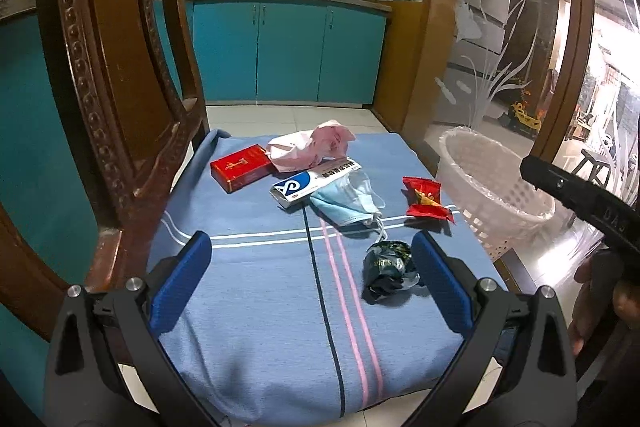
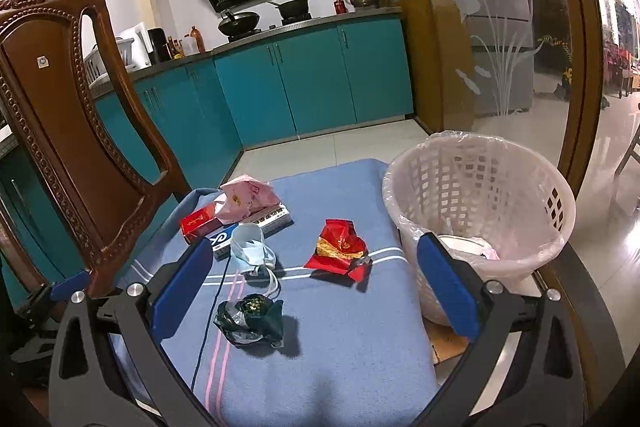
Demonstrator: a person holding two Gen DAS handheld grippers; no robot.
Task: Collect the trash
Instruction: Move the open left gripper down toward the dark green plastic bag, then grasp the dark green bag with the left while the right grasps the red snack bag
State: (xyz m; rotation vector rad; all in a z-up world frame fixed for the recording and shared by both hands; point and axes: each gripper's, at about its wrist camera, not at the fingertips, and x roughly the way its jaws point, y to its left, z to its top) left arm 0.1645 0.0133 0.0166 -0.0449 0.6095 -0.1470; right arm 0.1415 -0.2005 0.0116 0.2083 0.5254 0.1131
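Trash lies on a blue striped cloth (image 1: pixel 260 287) over a chair seat. Nearest is a crumpled dark green wrapper (image 1: pixel 388 273) (image 2: pixel 250 319). Beyond it lie a blue face mask (image 1: pixel 348 201) (image 2: pixel 250 247), a red snack wrapper (image 1: pixel 426 201) (image 2: pixel 338 249), a white-blue box (image 1: pixel 308 181), a red box (image 1: pixel 242 167) (image 2: pixel 198 223) and a pink crumpled bag (image 1: pixel 308 145) (image 2: pixel 246 201). A white lined basket (image 1: pixel 492 187) (image 2: pixel 480 211) stands to the right. My left gripper (image 1: pixel 312 251) is open above the cloth, the green wrapper close to its right finger. My right gripper (image 2: pixel 314 259) is open, holding nothing.
A carved wooden chair back (image 1: pixel 108 75) (image 2: pixel 60 115) rises on the left. Teal kitchen cabinets (image 1: pixel 288 51) and a stove with pots stand behind. An etched glass door (image 1: pixel 500 27) is at the right. The basket holds some white trash (image 2: pixel 468 247). A hand (image 1: pixel 600 307) holds the right tool.
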